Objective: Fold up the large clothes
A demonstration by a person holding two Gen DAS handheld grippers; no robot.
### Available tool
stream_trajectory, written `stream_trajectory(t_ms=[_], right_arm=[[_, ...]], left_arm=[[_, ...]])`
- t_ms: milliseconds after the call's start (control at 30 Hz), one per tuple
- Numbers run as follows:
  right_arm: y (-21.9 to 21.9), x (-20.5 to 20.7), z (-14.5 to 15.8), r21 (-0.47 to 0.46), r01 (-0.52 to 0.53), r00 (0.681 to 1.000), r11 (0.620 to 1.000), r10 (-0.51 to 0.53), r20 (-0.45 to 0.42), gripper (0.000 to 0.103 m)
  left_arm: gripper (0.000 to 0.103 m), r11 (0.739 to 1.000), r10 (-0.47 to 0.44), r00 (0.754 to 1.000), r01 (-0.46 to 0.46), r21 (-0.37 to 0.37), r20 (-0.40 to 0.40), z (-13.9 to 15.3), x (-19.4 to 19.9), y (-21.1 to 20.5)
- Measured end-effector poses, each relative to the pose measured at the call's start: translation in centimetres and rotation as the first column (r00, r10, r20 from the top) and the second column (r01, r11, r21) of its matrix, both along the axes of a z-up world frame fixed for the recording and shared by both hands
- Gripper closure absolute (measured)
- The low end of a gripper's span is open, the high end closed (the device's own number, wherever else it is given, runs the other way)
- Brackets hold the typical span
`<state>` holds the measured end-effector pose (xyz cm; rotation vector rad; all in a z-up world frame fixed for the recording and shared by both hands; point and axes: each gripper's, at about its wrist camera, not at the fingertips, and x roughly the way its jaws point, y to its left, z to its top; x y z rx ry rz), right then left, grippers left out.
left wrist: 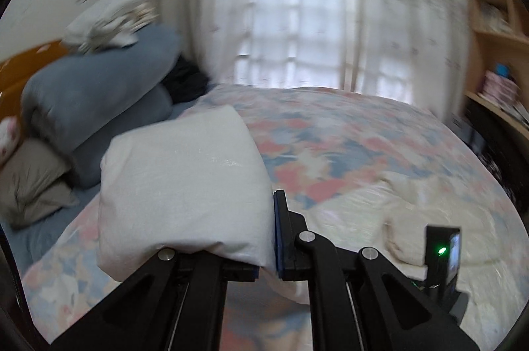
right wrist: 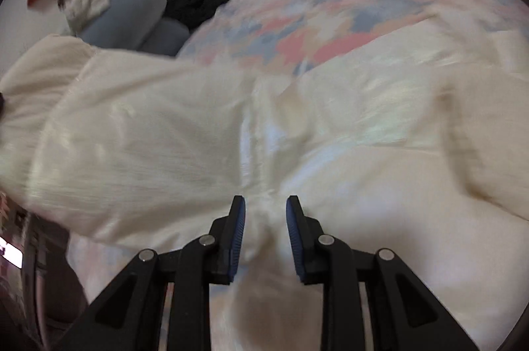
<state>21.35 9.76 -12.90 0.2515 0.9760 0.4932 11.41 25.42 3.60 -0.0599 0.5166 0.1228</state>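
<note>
A large cream-white padded garment (right wrist: 205, 133) lies spread over a bed with a pink, blue and cream patterned cover (right wrist: 324, 20). My left gripper (left wrist: 267, 238) is shut on a fold of the white garment (left wrist: 185, 182), which drapes over its left finger and hides it; the lifted cloth is above the bed. My right gripper (right wrist: 265, 228) has a bunched ridge of the garment between its blue pads (right wrist: 238, 228), with the jaws a little apart and pressed on the cloth. More of the garment (left wrist: 406, 218) lies on the bed at the right of the left wrist view.
Blue pillows (left wrist: 96, 99) and a grey pillow (left wrist: 29, 182) are stacked at the bed's head on the left, with white linen on top. A curtained window (left wrist: 314, 7) is behind the bed. Wooden shelves (left wrist: 496, 20) stand at the right. A dark cloth (right wrist: 195, 4) lies by the pillows.
</note>
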Motion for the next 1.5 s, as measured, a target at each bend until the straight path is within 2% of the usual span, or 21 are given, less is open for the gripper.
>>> stream_trajectory(t_ms=[133, 233, 333, 433, 500, 567, 600, 633, 667, 733, 900, 1000, 1167, 1300, 1400, 1467, 1500], right_arm=[[-7.3, -3.4, 3.3, 0.019, 0.105, 0.992, 0.994, -0.106, 0.065, 0.078], [-13.3, -5.7, 4.7, -0.001, 0.214, 0.971, 0.977, -0.213, 0.109, 0.078], [-19.1, -7.6, 5.2, -0.017, 0.333, 0.935, 0.943, -0.328, 0.131, 0.077], [-23.2, -8.6, 4.5, -0.021, 0.410, 0.907, 0.912, -0.405, 0.113, 0.077], [-25.8, -9.3, 3.7, -0.018, 0.453, 0.889, 0.891, -0.450, 0.087, 0.077], [-27.3, -9.4, 3.0, -0.020, 0.474, 0.879, 0.880, -0.472, 0.060, 0.077], [-27.9, -9.7, 2.6, -0.021, 0.478, 0.878, 0.878, -0.476, 0.052, 0.076], [-28.3, -9.8, 2.3, -0.026, 0.479, 0.877, 0.877, -0.478, 0.043, 0.070], [-28.4, -9.8, 2.0, -0.028, 0.477, 0.879, 0.878, -0.476, 0.037, 0.066], [-28.4, -9.9, 1.6, -0.019, 0.467, 0.884, 0.884, -0.466, 0.030, 0.054], [-27.7, -9.8, 1.0, 0.056, 0.420, 0.907, 0.906, -0.421, -0.008, 0.048], [-27.1, -9.6, 0.8, 0.085, 0.406, 0.914, 0.910, -0.405, -0.025, 0.048], [-26.8, -9.5, 0.4, 0.162, 0.398, 0.917, 0.903, -0.394, -0.062, 0.039], [-27.8, -9.8, 0.1, 0.301, 0.412, 0.911, 0.860, -0.398, -0.110, 0.039], [-29.0, -10.2, -0.1, 0.435, 0.419, 0.905, 0.797, -0.405, -0.130, 0.029], [-29.6, -10.1, -0.6, 0.468, 0.438, 0.897, 0.768, -0.410, -0.167, 0.028], [-29.7, -9.8, -1.0, 0.456, 0.450, 0.892, 0.768, -0.411, -0.187, 0.028]], left_arm=[[0.098, 0.994, -0.109, 0.994, 0.110, 0.027, -0.023, 0.7, -0.5, -6.8], [0.098, 0.981, -0.191, 0.980, 0.193, 0.029, -0.061, -0.6, 0.4, -12.5], [0.098, 0.966, -0.251, 0.959, 0.257, 0.033, -0.130, -3.6, 1.5, -17.7], [0.096, 0.946, -0.314, 0.918, 0.323, -0.001, -0.243, -8.4, 3.0, -22.0], [0.090, 0.934, -0.342, 0.872, 0.355, -0.030, -0.351, -11.8, 4.0, -24.4], [0.072, 0.925, -0.369, 0.825, 0.371, -0.083, -0.429, -14.8, 4.1, -25.7], [0.067, 0.924, -0.373, 0.815, 0.372, -0.093, -0.444, -15.7, 3.8, -25.9], [0.055, 0.923, -0.375, 0.813, 0.373, -0.095, -0.445, -16.0, 3.4, -25.9], [0.042, 0.921, -0.379, 0.815, 0.378, -0.094, -0.439, -16.1, 2.8, -25.8], [0.031, 0.920, -0.380, 0.830, 0.383, -0.077, -0.408, -15.8, 1.6, -25.3], [0.029, 0.937, -0.343, 0.873, 0.346, -0.055, -0.347, -13.8, -0.7, -22.4], [0.029, 0.954, -0.301, 0.900, 0.286, -0.095, -0.314, -12.8, -0.6, -19.1], [0.029, 0.968, -0.231, 0.922, 0.187, -0.166, -0.310, -12.7, -1.4, -14.5], [0.029, 0.973, -0.195, 0.929, 0.143, -0.182, -0.315, -13.4, -1.5, -12.4], [0.029, 0.971, -0.188, 0.928, 0.127, -0.202, -0.321, -13.9, -1.4, -11.5], [0.029, 0.970, -0.184, 0.928, 0.119, -0.211, -0.324, -14.4, -1.2, -11.3], [0.029, 0.970, -0.184, 0.928, 0.117, -0.215, -0.324, -14.5, -1.0, -11.2]])
